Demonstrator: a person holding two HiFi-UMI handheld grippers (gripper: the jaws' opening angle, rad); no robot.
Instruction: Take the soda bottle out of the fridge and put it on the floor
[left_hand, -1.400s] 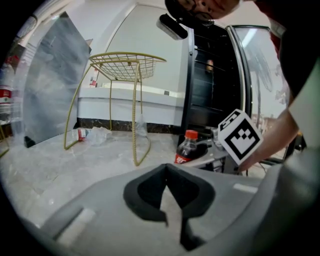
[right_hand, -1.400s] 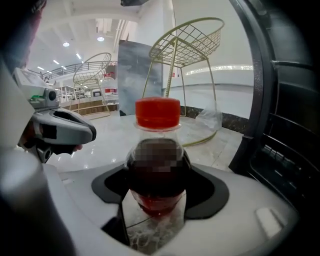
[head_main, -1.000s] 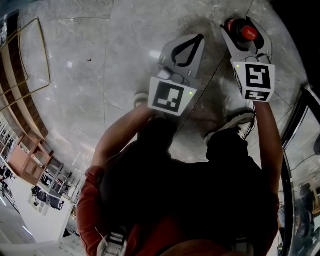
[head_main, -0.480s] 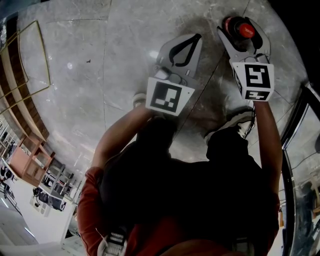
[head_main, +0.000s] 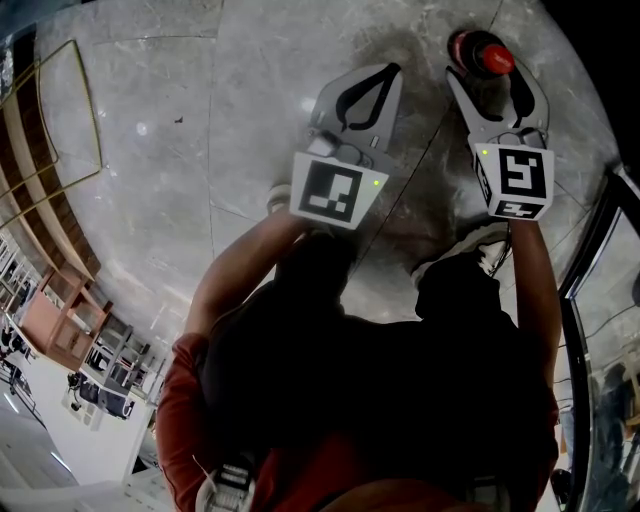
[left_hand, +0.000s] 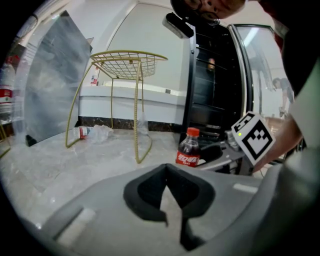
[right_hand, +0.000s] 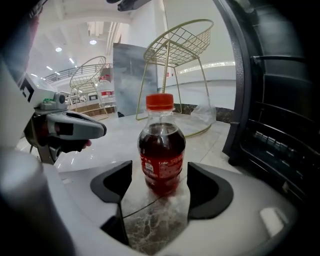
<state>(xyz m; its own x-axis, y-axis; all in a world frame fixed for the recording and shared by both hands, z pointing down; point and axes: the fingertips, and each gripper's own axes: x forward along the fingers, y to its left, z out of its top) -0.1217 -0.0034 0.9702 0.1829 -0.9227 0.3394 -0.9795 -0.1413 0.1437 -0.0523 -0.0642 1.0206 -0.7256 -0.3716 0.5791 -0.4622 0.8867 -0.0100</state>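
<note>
Looking across the marble floor (head_main: 200, 150) by the open fridge (left_hand: 210, 85), I see the left gripper (head_main: 390, 75) idle, jaws together on nothing. The right gripper (head_main: 497, 88) has its jaws spread either side of the soda bottle (right_hand: 161, 150), which stands upright on the floor with neither pad pressing it. To finish well, I'd draw that gripper straight back so no pad clips the bottle.

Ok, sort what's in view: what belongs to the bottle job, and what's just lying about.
Job: soda bottle, standing on the floor; fridge; right tool, open around the bottle.
Lying about: wire chair; plastic bottle lying by the chair; left tool, shut and idle.
</note>
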